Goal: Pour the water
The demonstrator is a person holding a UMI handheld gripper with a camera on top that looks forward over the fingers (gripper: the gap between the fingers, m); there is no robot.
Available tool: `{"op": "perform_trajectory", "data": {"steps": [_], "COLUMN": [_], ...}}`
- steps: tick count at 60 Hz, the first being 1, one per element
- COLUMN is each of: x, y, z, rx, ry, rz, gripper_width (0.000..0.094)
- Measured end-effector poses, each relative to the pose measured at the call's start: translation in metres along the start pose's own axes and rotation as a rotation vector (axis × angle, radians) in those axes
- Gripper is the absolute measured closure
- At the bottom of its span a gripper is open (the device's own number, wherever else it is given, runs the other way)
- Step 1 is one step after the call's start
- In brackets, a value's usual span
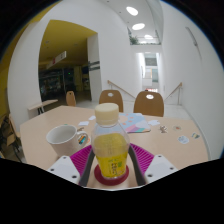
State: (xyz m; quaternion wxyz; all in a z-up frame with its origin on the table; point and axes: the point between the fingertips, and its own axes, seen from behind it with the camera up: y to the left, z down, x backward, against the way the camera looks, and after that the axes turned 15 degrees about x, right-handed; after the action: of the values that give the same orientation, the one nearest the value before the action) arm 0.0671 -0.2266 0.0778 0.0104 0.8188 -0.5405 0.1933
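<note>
A clear plastic bottle (pixel 110 150) with a white cap and yellow liquid stands upright between my fingers. Its base sits on a round red coaster (pixel 110 182). My gripper (pixel 111 166) has a pink pad against each side of the bottle, with no gap showing on either side. A white mug (pixel 64 137) stands on the table just left of the bottle, beyond my left finger, with its handle towards the bottle.
The pale round table (pixel 170 148) holds small papers and packets (pixel 150 126) beyond the bottle. Two wooden chairs (pixel 149 103) stand at the far side. A white hall with a stair rail lies behind.
</note>
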Motion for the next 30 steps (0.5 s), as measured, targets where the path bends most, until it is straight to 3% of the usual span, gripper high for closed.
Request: {"op": "perform_trajectory", "data": {"steps": [5, 30], "x": [0.045, 0.343], "y": [0.007, 0.047], "z": [-0.007, 0.071], "rx": [-0.030, -0.080], "ry": [-0.047, -0.053], "rz": [-0.035, -0.037], "gripper_width": [0.0074, 0.0082]}}
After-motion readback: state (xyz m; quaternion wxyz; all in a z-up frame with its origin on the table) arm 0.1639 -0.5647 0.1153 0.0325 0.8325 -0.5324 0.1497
